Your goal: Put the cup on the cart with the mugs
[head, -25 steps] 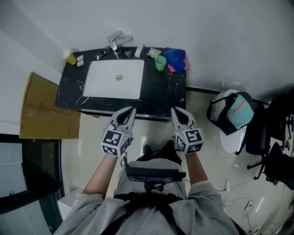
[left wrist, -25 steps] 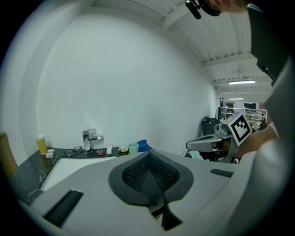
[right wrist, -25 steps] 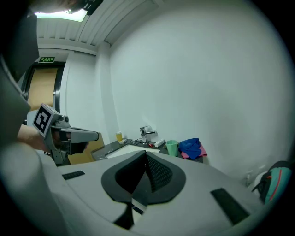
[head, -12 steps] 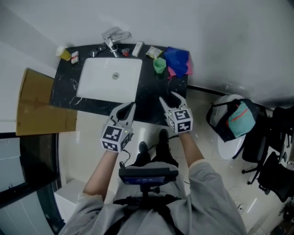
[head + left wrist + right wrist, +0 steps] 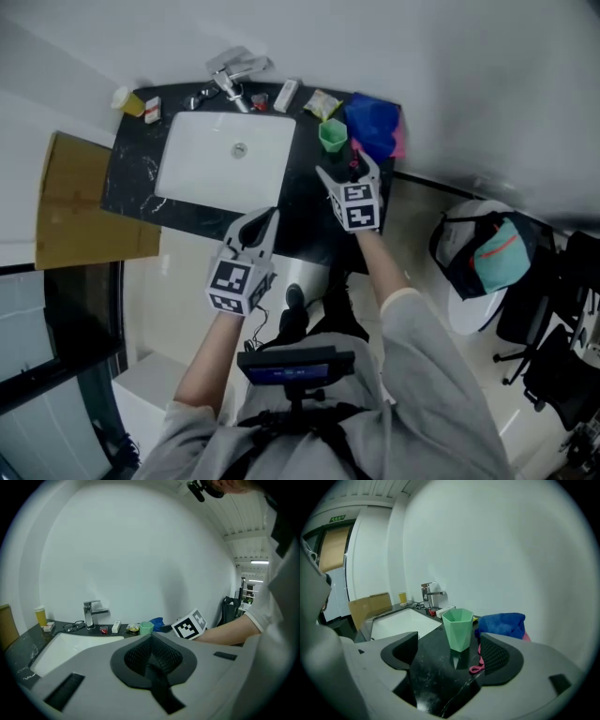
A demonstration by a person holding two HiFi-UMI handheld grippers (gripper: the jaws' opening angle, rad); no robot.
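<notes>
Bits by the tap [image 5: 230, 80] too small to name; green cup [image 5: 332, 136] upright on black worktop [image 5: 305, 202] beside white sink [image 5: 225, 159], just beyond right gripper [image 5: 348, 166], jaws just opening wide, nothing between; left gripper [image 5: 261, 219] jaws together, empty.

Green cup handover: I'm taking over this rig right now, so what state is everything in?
Grippers: the left claw is shut and empty, near the front edge of the black marble-patterned counter. The right claw is open. Its jaws have just been opening, with nothing between the pads.
Things: the pale green faceted cup stands upright on the counter just ahead of the right claw, right of the white sink and beside a blue cloth.
Done: the approach only.
Left: close on the cup, lift it, and carry it to the cart with the mugs, which no view shows.
</notes>
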